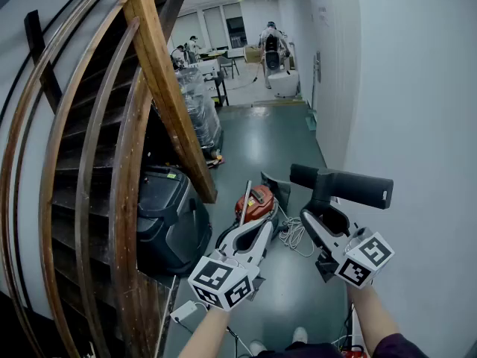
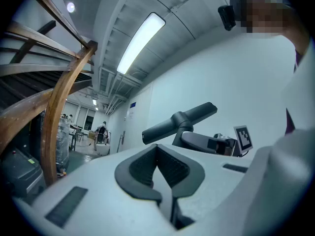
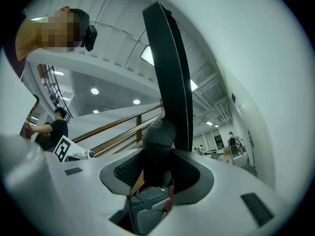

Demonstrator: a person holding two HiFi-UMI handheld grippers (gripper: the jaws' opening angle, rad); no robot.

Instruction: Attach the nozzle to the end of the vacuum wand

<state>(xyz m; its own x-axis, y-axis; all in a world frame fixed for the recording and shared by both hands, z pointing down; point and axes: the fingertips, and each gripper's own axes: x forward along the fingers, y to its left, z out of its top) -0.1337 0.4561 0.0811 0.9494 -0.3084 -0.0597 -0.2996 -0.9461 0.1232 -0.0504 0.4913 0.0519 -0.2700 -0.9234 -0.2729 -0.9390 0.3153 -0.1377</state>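
A black T-shaped nozzle [image 1: 343, 186] hangs in the air near the white wall, and my right gripper [image 1: 319, 213] is shut on its neck from below. In the right gripper view the neck [image 3: 158, 146] fills the space between the pads and the long head [image 3: 170, 73] stands upright. My left gripper [image 1: 261, 233] is shut with nothing in it, to the left of the nozzle and above the red vacuum body [image 1: 253, 202] on the floor. A thin silver rod [image 1: 244, 203] slants up from that body. The left gripper view shows the nozzle [image 2: 182, 122] ahead of the closed jaws [image 2: 158, 166].
A wooden stair railing [image 1: 149, 88] curves down the left side, with a black case [image 1: 168, 215] at its foot. A white cable [image 1: 294, 233] lies coiled on the green floor. The white wall [image 1: 417, 110] runs close on the right. People stand far down the corridor [image 1: 272, 51].
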